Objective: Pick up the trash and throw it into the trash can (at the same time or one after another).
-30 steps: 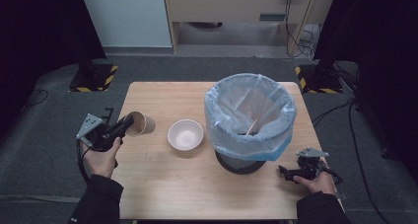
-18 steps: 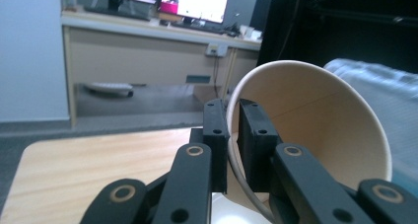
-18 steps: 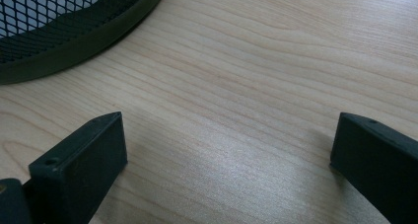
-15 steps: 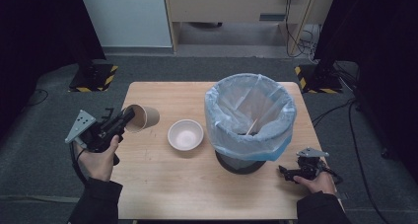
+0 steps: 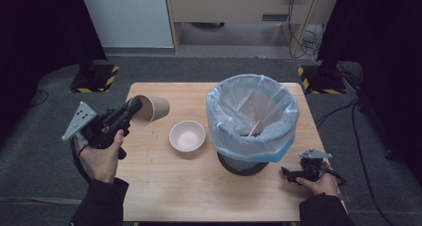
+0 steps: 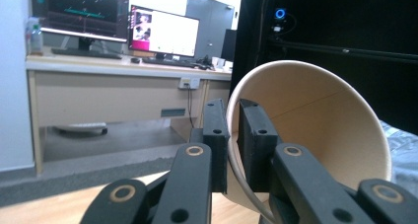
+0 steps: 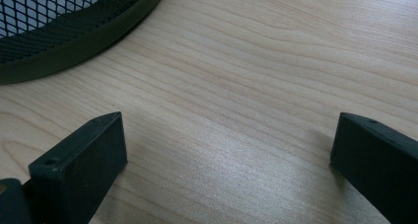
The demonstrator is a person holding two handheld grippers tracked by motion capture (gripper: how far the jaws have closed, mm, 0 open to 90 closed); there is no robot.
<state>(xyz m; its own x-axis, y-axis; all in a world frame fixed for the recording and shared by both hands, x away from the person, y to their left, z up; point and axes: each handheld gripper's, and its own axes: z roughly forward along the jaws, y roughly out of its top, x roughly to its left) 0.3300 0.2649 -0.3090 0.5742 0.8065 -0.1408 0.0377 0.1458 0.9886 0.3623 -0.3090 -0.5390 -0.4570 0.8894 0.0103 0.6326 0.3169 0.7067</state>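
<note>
From the high view we saw the left gripper (image 5: 130, 112) at nine o'clock on the pale wooden table (image 5: 164, 196), holding a tan paper cup (image 5: 151, 109) by its rim. The cup was lifted clear of the table and lay nearly on its side, mouth toward the gripper, base pointing at the bin; we judged that a carrying grip, pinching the wall because the cup is light and thin. A small white bowl (image 5: 187, 136) sat near the table's centre. At three o'clock stood a black mesh waste bin lined with a pale blue plastic bag (image 5: 253, 117), a thin wooden stick (image 5: 254, 128) leaning inside. The right gripper (image 5: 291, 173) rested at five o'clock, just beside the bin's base, probably parked out of the way.

In the left gripper view we saw the jaws closed on the cup's rim (image 6: 236, 135), one inside and one outside the wall, the cream interior open toward us.

In the right gripper view the jaws stood wide apart over bare wood, grasping nothing, with the bin's mesh base (image 7: 74, 21) at eleven o'clock.
</note>
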